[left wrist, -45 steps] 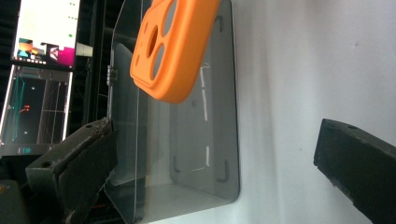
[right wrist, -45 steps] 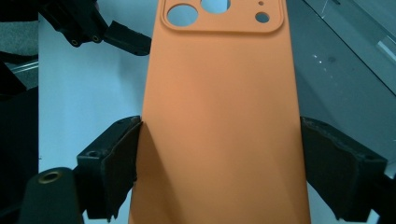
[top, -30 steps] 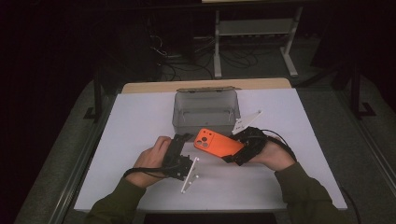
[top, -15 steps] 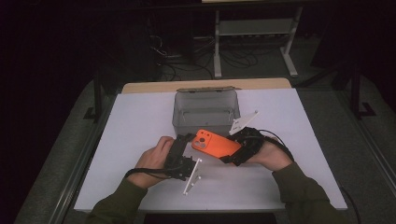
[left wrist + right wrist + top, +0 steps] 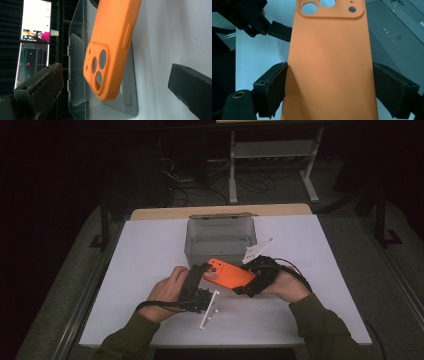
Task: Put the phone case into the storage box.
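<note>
While the right gripper [image 5: 245, 289] clamps the orange phone case [image 5: 228, 274] across its width, its two pads pressing on the long edges low in the right gripper view [image 5: 329, 65], the case hangs clear of the white table [image 5: 150, 250] near the middle of the high view, just in front of the clear box [image 5: 220, 237]; held by its plain end, the case offers its camera-cutout end to the other hand, which looks like the reason for this grip; the left gripper [image 5: 200, 272], left of centre in the high view, stands with its jaws wide, one at the lower left and one at the lower right of the left gripper view, and the cutout end of the case [image 5: 110, 55] sits between them without touching either; that spacing suggests a handover or a two-handed hold being lined up, not yet closed; the box lies behind the case, upper middle of the high view, its opening facing up, so it is probably where the case is bound; both hands rest low near the table, which keeps the case steady while the open jaws are aligned.
</note>
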A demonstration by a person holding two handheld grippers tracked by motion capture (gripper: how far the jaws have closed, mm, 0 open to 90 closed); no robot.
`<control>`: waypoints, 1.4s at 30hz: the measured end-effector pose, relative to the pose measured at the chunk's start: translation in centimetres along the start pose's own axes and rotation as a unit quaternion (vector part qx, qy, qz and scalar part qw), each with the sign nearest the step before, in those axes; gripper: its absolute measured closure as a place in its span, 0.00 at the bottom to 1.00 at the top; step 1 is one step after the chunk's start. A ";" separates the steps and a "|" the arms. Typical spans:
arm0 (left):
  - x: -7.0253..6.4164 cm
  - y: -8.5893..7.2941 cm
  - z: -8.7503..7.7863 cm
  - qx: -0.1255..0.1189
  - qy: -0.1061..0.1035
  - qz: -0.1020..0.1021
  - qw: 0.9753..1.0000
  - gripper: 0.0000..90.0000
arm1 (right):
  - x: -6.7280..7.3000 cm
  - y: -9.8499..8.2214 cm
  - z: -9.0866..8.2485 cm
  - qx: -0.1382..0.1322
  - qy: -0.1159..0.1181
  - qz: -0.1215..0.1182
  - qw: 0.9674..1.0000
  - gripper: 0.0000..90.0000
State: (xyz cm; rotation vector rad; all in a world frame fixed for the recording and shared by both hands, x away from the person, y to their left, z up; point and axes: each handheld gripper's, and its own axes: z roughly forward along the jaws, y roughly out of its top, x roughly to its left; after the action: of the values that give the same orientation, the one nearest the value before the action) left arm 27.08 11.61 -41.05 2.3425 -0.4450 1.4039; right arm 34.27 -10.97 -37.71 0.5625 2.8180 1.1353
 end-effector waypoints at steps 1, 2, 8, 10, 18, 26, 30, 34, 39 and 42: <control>0.0 0.0 0.0 0.000 0.000 0.000 1.000 0.00 | 0.0 0.0 0.0 0.000 0.000 0.000 1.000 0.17; 0.0 0.1 0.1 0.000 0.001 0.001 1.000 0.00 | 0.0 0.0 0.1 0.001 0.001 -0.002 1.000 0.17; -0.1 0.3 0.2 0.002 0.005 0.003 1.000 0.00 | 0.0 0.5 0.4 -0.001 0.004 -0.003 1.000 0.17; -0.1 0.3 0.3 0.005 0.007 0.005 1.000 0.00 | 0.0 0.7 0.5 0.000 0.005 -0.001 1.000 0.17; -0.1 0.6 0.6 0.008 0.012 0.009 1.000 0.00 | -0.1 1.3 1.0 0.001 0.008 -0.004 1.000 0.17; -0.3 1.0 1.1 0.008 0.020 0.012 1.000 0.00 | 0.0 1.6 1.5 0.003 0.013 -0.008 1.000 0.17; -0.5 1.1 1.2 0.018 0.024 0.022 0.999 0.00 | 0.0 1.6 1.6 0.005 0.015 -0.009 1.000 0.17; -0.5 1.1 1.2 0.020 0.031 0.018 0.999 0.00 | 0.0 1.6 1.6 0.005 0.014 -0.009 1.000 0.17; -0.7 1.1 1.0 0.021 0.047 0.025 0.998 0.05 | 0.0 1.6 1.5 0.002 0.014 -0.009 1.000 0.17; -0.8 1.2 1.0 0.020 0.054 0.030 0.998 0.08 | 0.0 1.6 1.5 0.001 0.013 -0.008 1.000 0.17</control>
State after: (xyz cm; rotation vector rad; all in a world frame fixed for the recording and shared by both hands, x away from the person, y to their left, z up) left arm 26.97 10.18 -42.03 2.2873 -0.4647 1.5736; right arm 35.02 -8.89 -37.68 0.5277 2.8409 1.1445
